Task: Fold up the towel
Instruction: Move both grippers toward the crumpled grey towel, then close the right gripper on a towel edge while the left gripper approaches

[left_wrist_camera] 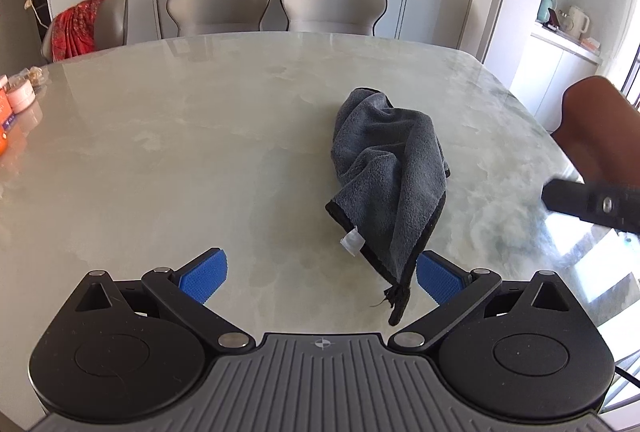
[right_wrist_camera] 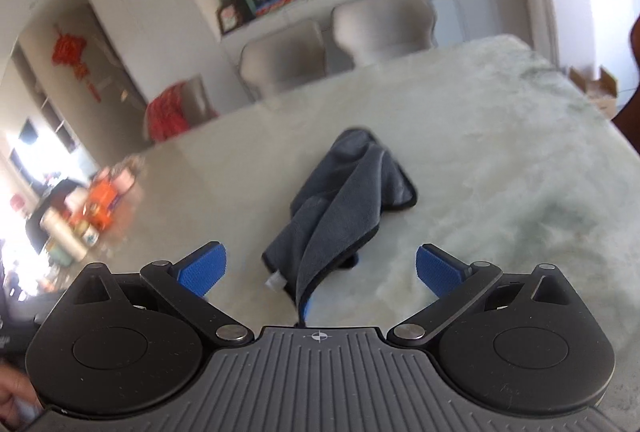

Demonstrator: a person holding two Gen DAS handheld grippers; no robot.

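Both tools — left [left_wrist_camera: 322, 278], right [right_wrist_camera: 322, 274] — gape wide, gripping nothing; grey towel [left_wrist_camera: 390, 168] lies crumpled on the table [left_wrist_camera: 160, 136].

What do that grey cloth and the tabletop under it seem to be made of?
The towel looks like soft microfibre or terry: fuzzy, matte grey pile, a stitched black edge and a small white tag. The table looks like polished marble or a stone-look slab: pale, with cloudy greenish veining and glossy reflections. Whether the stone is real cannot be told.

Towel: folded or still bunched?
Bunched, not folded. The grey towel lies in a crumpled heap on the marble table, creased unevenly, its tagged corner trailing toward the open left gripper.
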